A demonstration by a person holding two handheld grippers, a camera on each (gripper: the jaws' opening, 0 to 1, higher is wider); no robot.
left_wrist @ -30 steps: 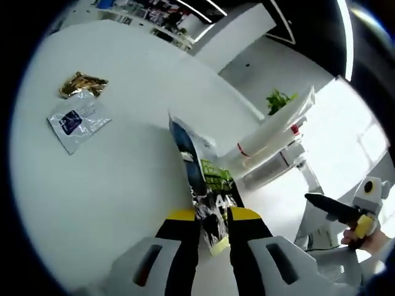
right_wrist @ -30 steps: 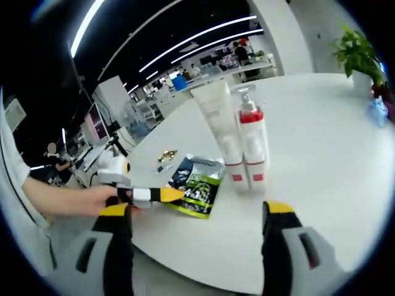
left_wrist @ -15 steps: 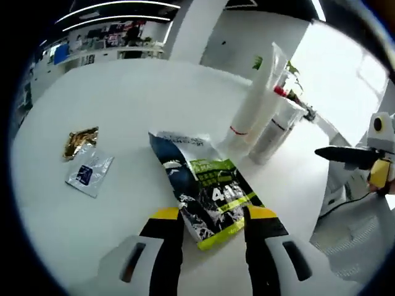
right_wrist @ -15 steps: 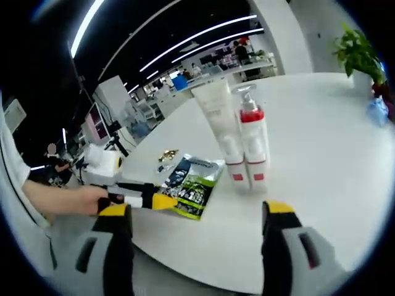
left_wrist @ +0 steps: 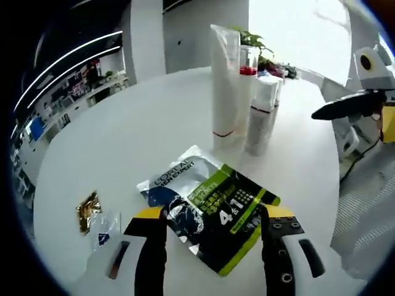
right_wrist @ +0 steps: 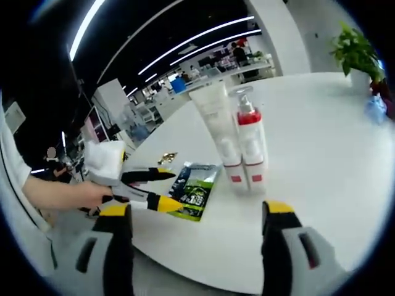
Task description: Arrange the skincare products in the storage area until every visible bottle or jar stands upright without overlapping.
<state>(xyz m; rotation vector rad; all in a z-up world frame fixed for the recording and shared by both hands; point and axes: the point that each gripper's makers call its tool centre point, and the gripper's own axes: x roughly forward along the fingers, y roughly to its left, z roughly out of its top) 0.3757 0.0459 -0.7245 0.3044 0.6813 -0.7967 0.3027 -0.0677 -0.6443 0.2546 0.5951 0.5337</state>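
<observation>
Lying flat on the table [left_wrist: 123, 135], the pouch [left_wrist: 213, 213] sits between the left gripper's [left_wrist: 213, 216] spread jaws, unheld; tube [left_wrist: 225, 86] and bottle [left_wrist: 262, 114] stand upright just behind; right gripper [right_wrist: 191, 213] hovers wide apart

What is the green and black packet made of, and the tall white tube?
The green and black packet looks like glossy plastic or foil film: it lies flat, crinkled, and glints. The tall white tube looks like smooth soft plastic, with a flat crimped seal on top. Neither is certain.
</observation>
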